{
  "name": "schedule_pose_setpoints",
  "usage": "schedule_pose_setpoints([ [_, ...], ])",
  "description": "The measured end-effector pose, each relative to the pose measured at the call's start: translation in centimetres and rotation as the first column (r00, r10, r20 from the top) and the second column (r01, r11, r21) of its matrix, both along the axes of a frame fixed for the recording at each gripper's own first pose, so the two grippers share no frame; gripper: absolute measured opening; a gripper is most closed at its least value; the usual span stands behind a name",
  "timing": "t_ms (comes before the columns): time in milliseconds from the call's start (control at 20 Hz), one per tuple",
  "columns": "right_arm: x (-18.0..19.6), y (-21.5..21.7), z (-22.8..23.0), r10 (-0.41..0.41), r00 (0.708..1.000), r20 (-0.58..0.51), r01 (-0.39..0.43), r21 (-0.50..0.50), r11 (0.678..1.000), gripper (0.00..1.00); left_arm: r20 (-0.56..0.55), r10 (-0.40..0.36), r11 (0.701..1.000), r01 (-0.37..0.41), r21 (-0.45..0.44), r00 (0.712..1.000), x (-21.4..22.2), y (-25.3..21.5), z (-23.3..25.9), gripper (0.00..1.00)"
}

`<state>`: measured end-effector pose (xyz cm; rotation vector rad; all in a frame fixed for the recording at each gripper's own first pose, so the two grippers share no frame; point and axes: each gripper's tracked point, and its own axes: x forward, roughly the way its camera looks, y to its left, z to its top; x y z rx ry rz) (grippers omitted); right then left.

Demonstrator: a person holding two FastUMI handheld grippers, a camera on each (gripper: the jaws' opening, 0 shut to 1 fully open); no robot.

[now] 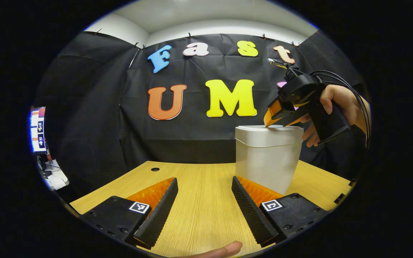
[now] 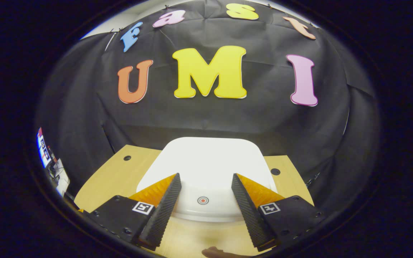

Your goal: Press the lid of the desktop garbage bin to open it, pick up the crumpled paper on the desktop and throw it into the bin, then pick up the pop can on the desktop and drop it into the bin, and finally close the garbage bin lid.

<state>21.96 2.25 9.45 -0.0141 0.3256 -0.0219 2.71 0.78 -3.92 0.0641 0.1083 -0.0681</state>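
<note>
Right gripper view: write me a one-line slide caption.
Open right gripper poised over the closed white lid of the desktop bin, its round press mark between the fingers.

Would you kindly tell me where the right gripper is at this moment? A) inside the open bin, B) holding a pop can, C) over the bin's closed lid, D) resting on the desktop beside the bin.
C: the left gripper view shows the right gripper at the closed lid of the bin, jaws open.
</note>
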Motion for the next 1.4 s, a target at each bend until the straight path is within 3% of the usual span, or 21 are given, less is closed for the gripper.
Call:
schedule_pose_setpoints([
  [250,-0.2,0.2,0.6,0.006,0.992,0.128,-0.002,-0.03,1.0,0.92,0.015,-0.005,1.0,0.005,0.008,1.0,-0.3,-0.6,0.6,0.97],
  [450,-0.9,0.1,0.7,0.03,0.964,0.265,-0.007,-0.087,0.996,0.96,0.045,0.007,1.0,-0.008,0.017,0.999,-0.5,-0.3,1.3,0.97],
  [750,-4.7,0.3,0.7,0.014,0.901,0.433,0.077,-0.192,0.978,0.95,0.027,0.016,1.0,-0.016,-0.001,0.999,0.0,0.0,0.7,0.97],
  [1050,-11.4,0.7,-2.9,0.03,0.894,0.447,0.029,-0.123,0.992,0.95,0.037,0.02,1.0,-0.02,-0.015,0.999,0.3,0.0,0.6,0.97],
  [1400,-17.6,-4.9,-8.8,-0.041,0.905,0.424,0.061,-0.035,0.997,0.95,0.051,0.002,1.0,-0.001,-0.017,0.999,-0.2,-0.7,1.0,0.97],
])
